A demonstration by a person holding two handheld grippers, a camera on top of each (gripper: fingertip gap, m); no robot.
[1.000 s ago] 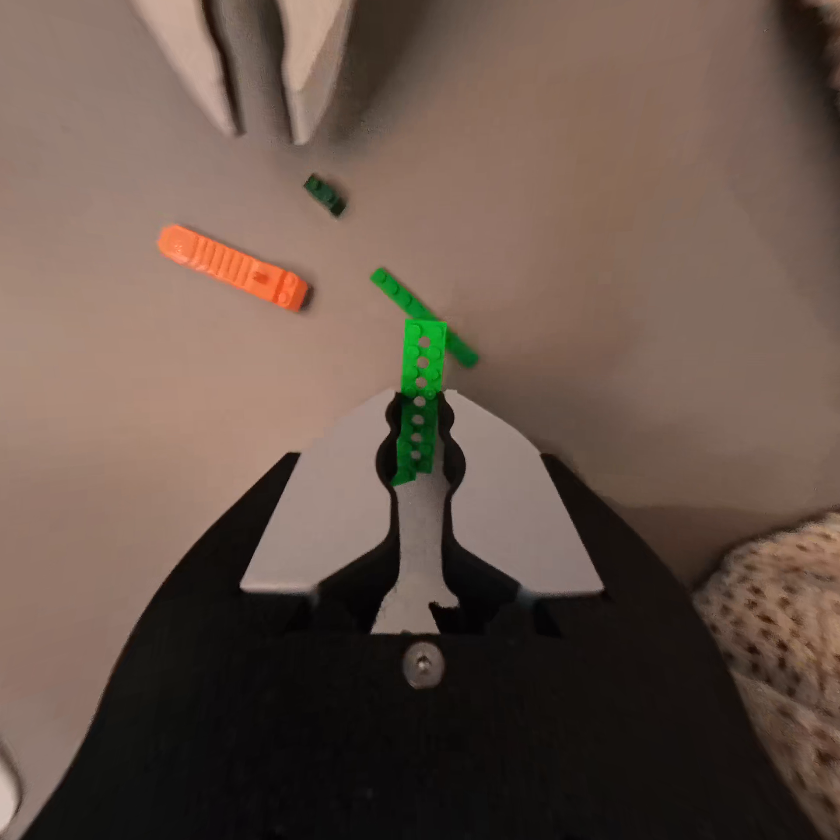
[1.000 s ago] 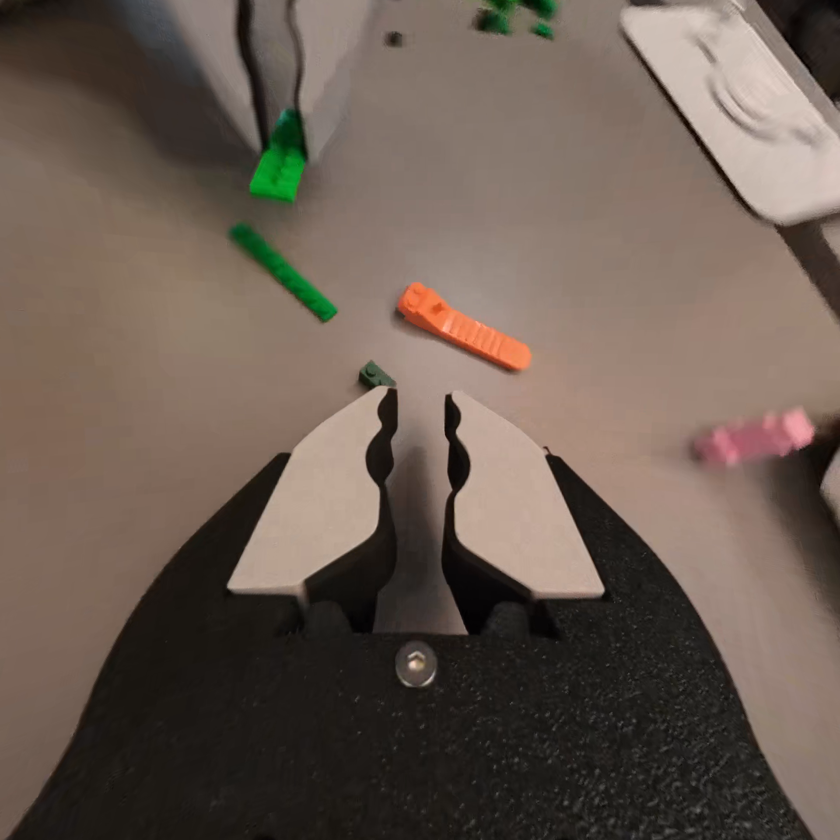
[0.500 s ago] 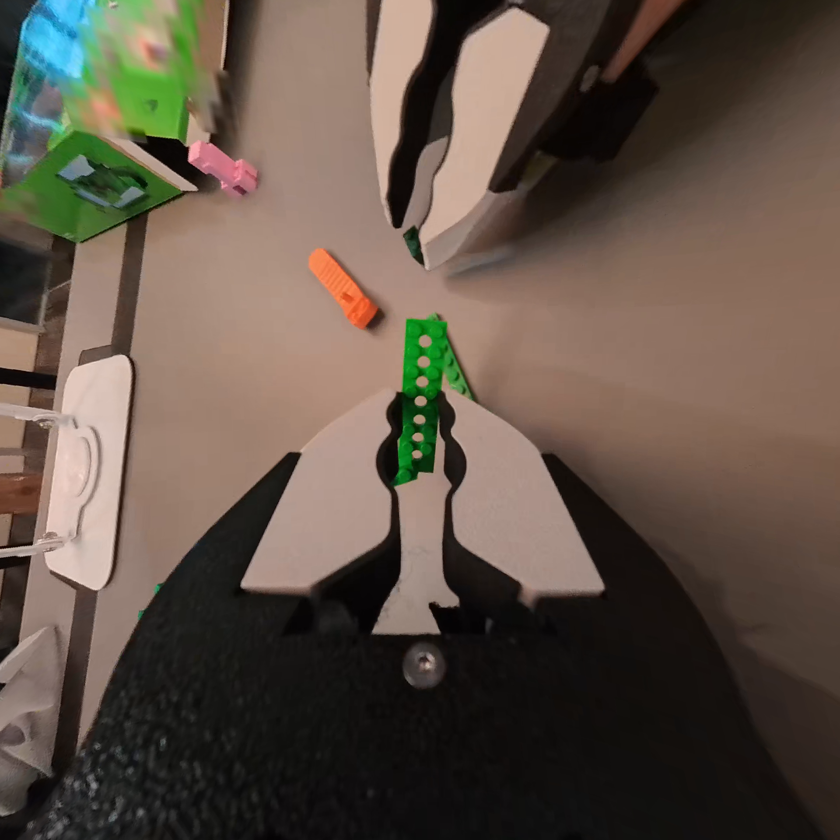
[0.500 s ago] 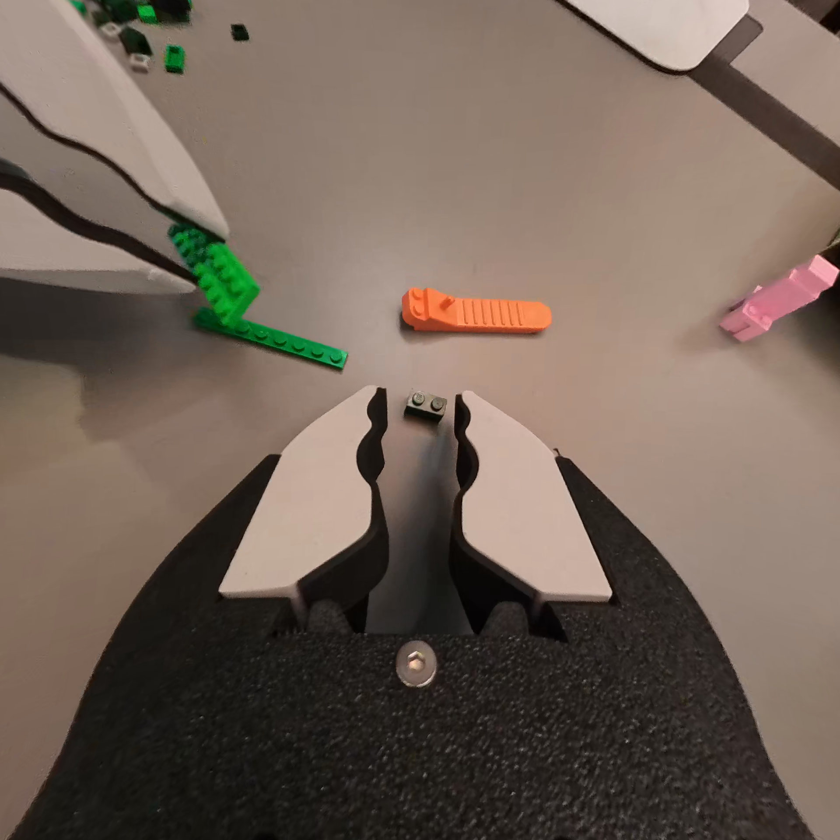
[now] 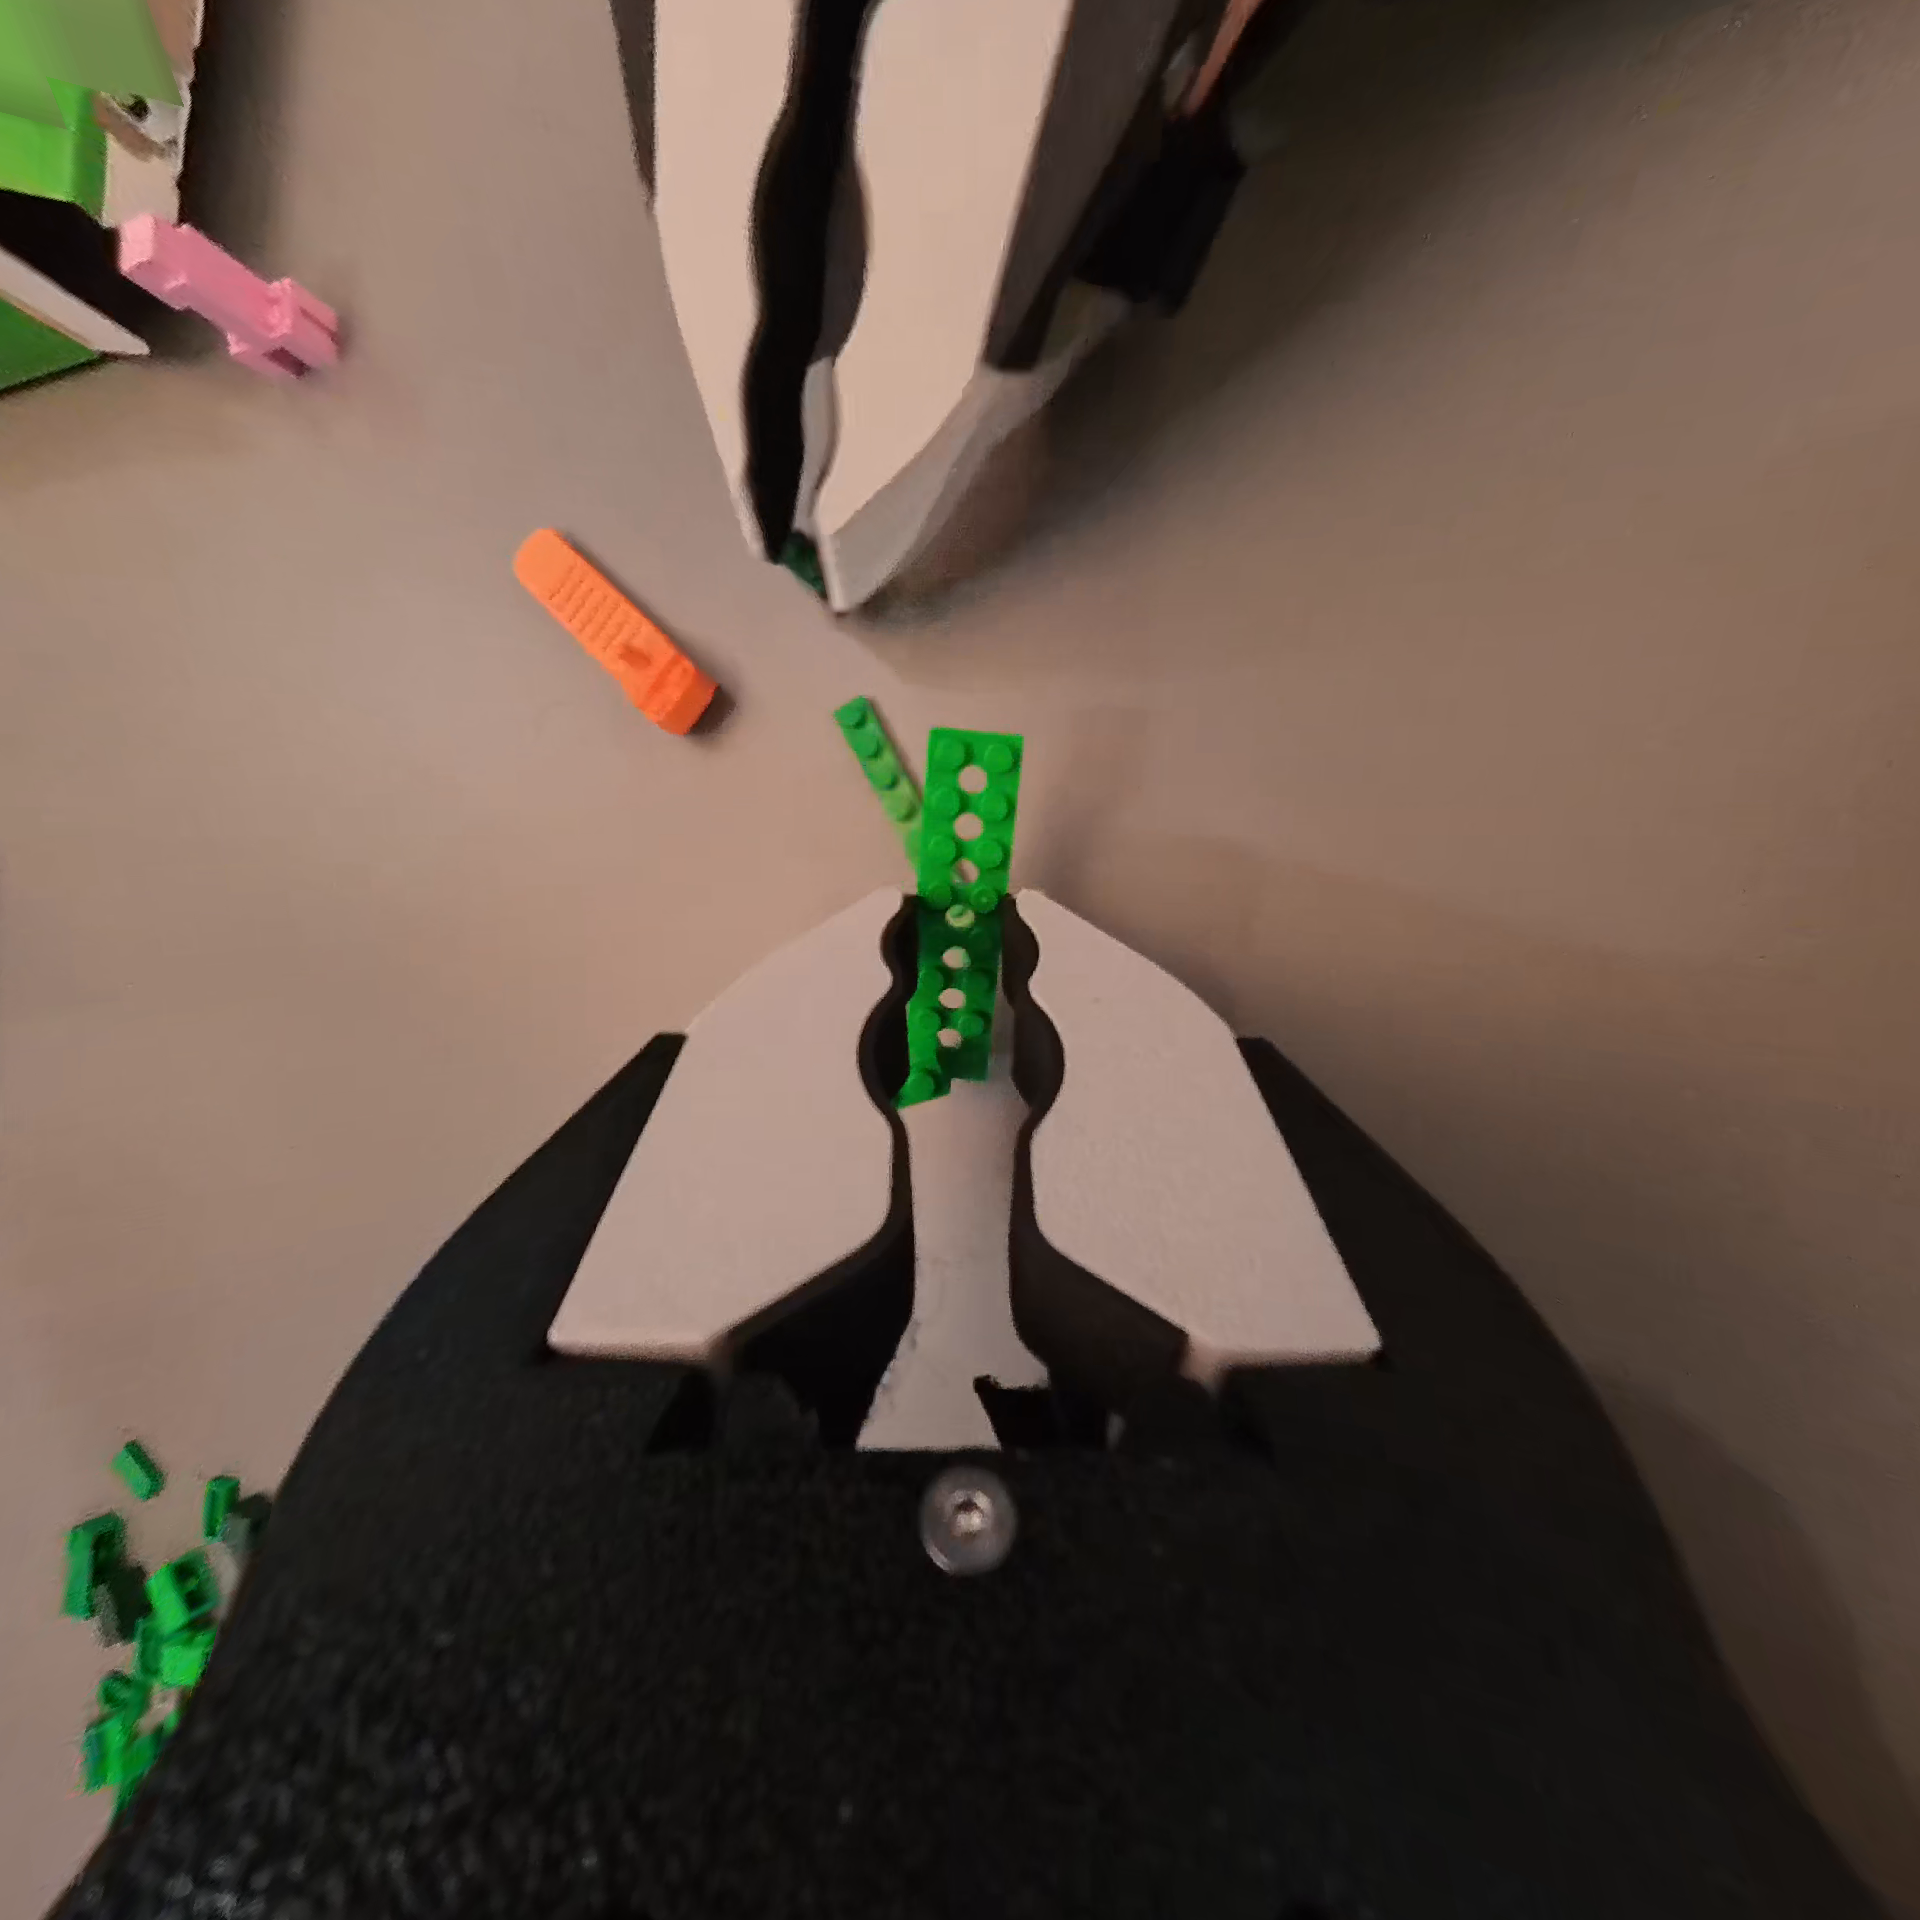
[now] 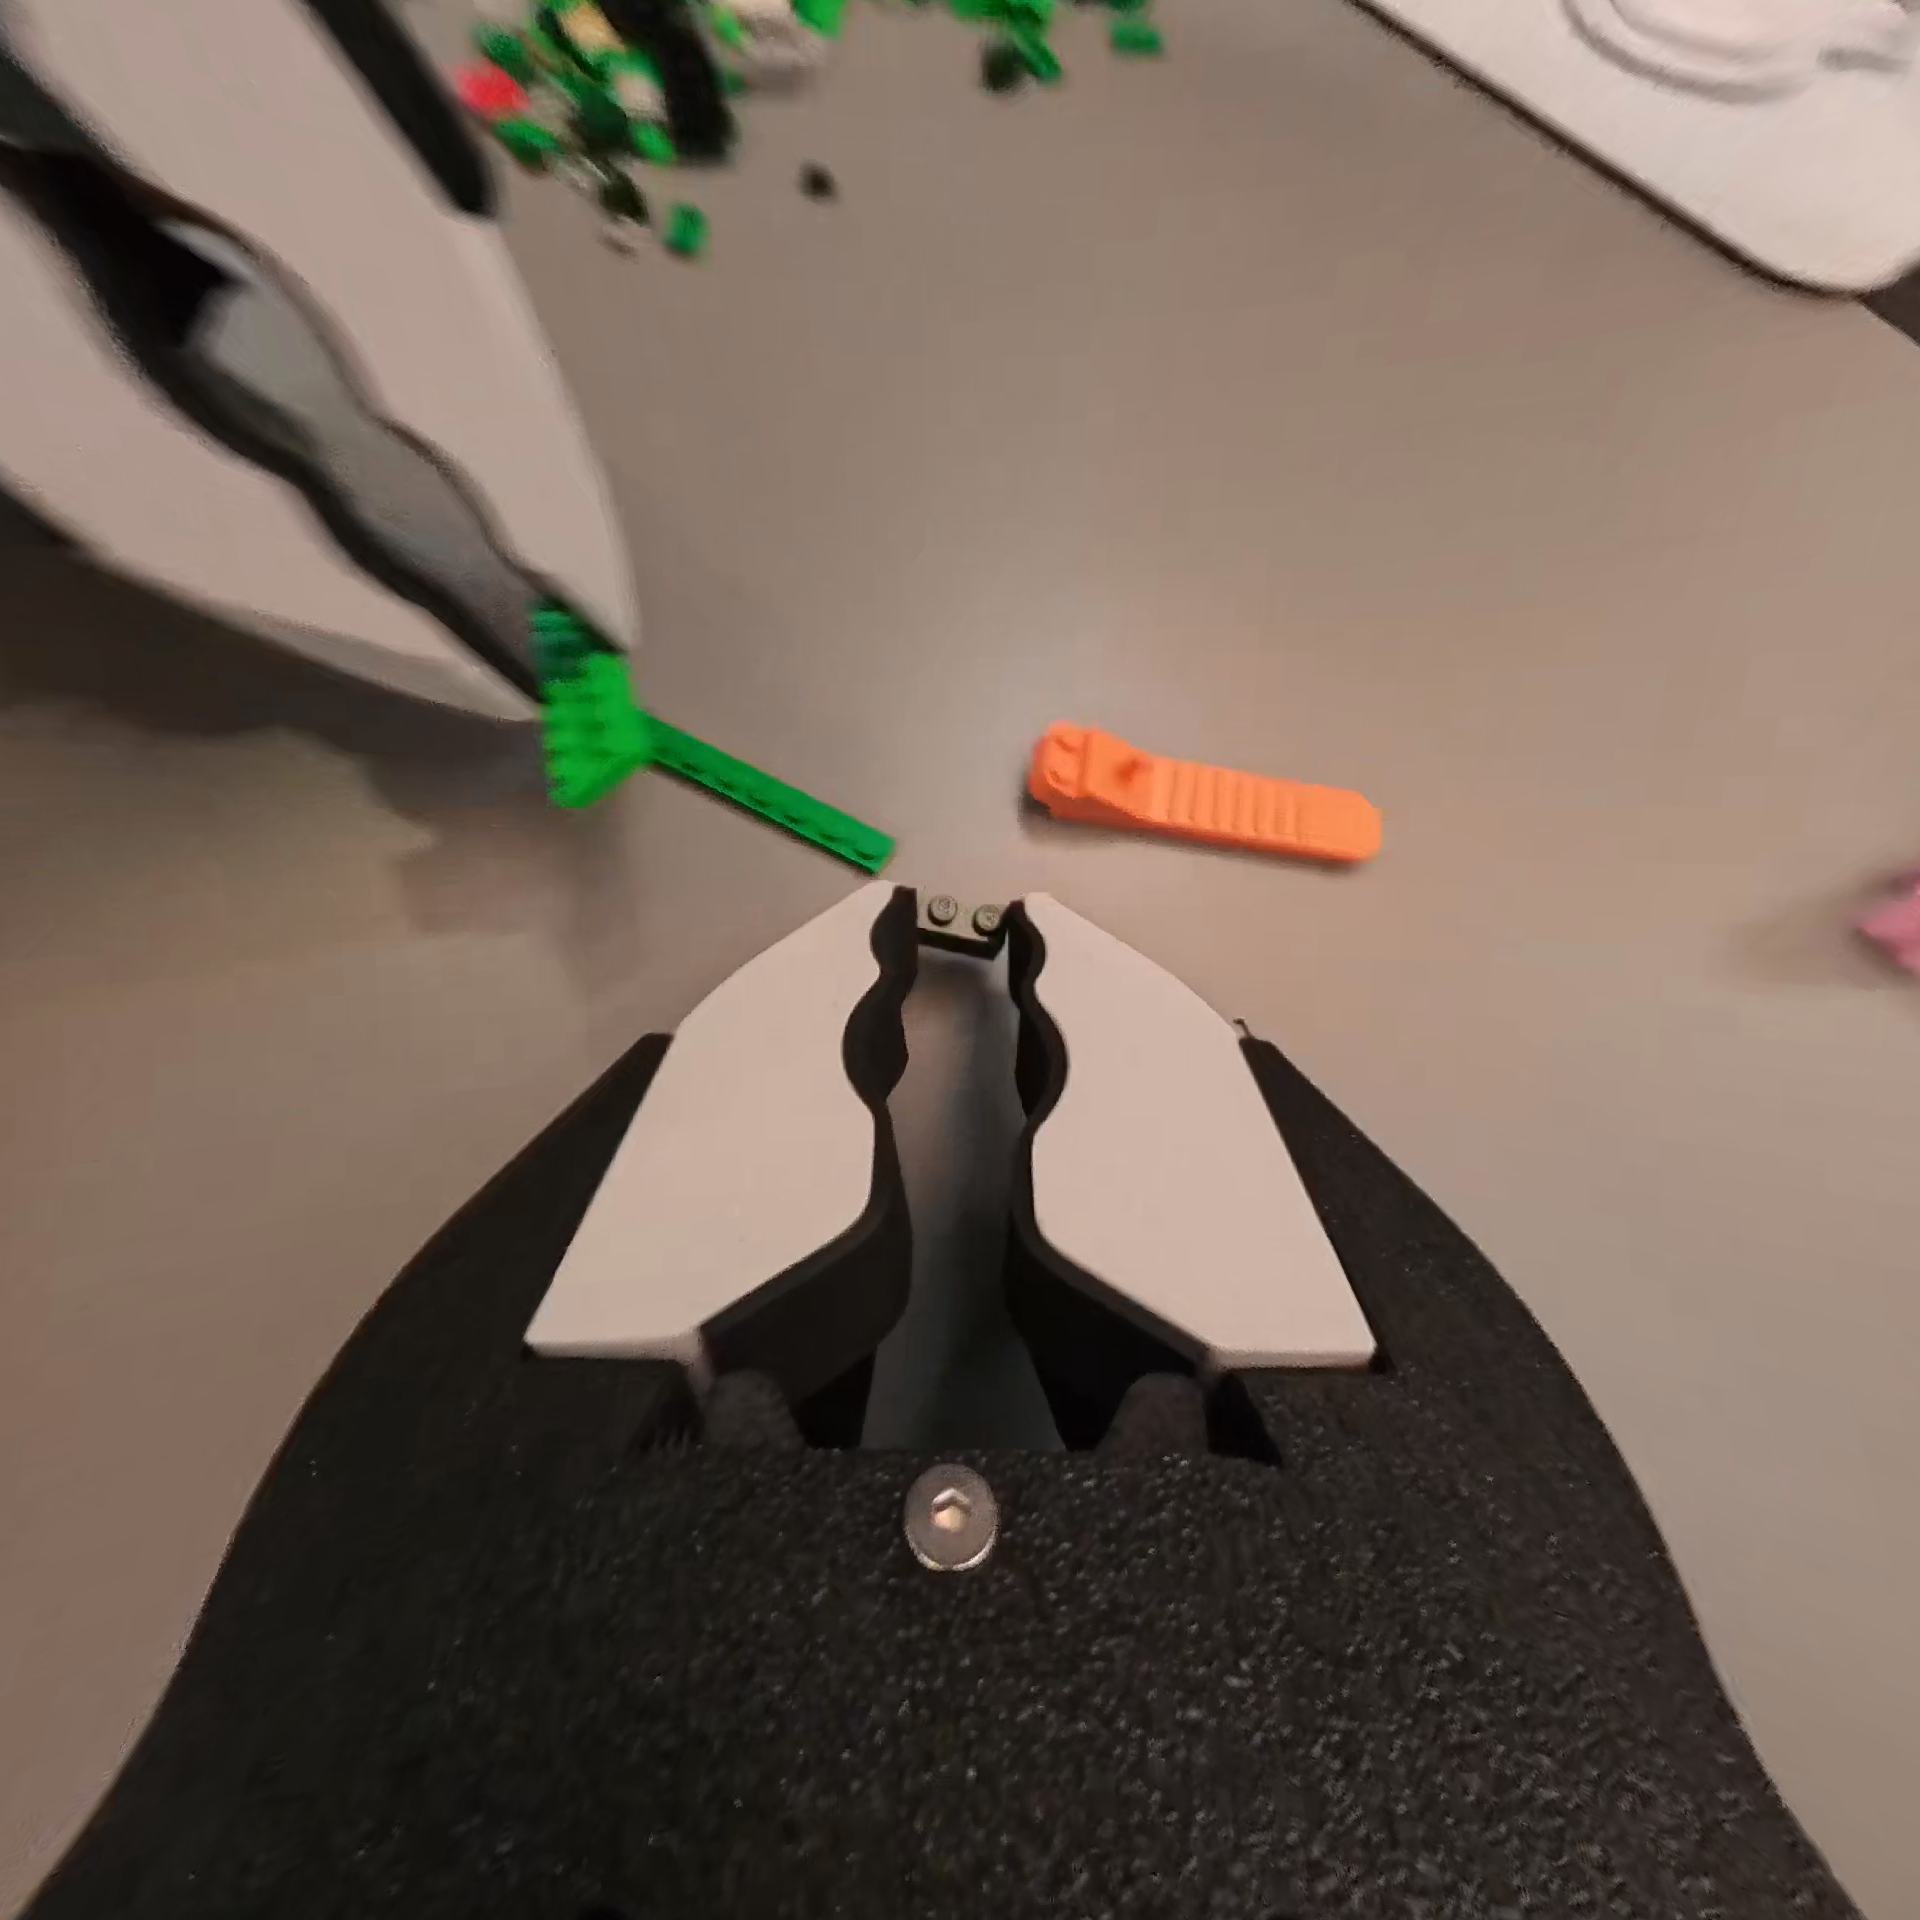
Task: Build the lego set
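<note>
My left gripper point(image 5: 958, 902) is shut on a bright green two-stud-wide plate point(image 5: 966, 831) that sticks out past its tips. A long thin green plate point(image 5: 878, 764) lies on the table under and beyond it. My right gripper point(image 6: 961, 914) is shut on a small dark green 1x2 plate point(image 6: 961, 923) at its tips. In the left wrist view the right gripper point(image 5: 805, 566) comes in from the top with that dark piece point(image 5: 800, 556) between its tips. In the right wrist view the left gripper point(image 6: 561, 665) holds the bright green plate point(image 6: 587, 727) over the thin plate point(image 6: 769, 795).
An orange brick separator point(image 5: 613, 634) point(image 6: 1205, 795) lies on the grey table. A pink lego piece point(image 5: 229, 296) and a green box point(image 5: 42, 156) are at the far left. A heap of loose green bricks point(image 5: 135, 1600) point(image 6: 644, 94) lies aside. A white tray point(image 6: 1714, 125) sits at the edge. One gripper's finger ends stand about 8 cm off the other's. My left tips are about 11 cm from the orange brick separator point(image 5: 613, 634), my right tips only 5 cm. The right camera catches it too, in the right wrist view point(image 6: 1181, 778).
My right gripper has closed on the small dark green plate that lay between its open fingers. My left gripper still holds the bright green plate and both views have shifted.
</note>
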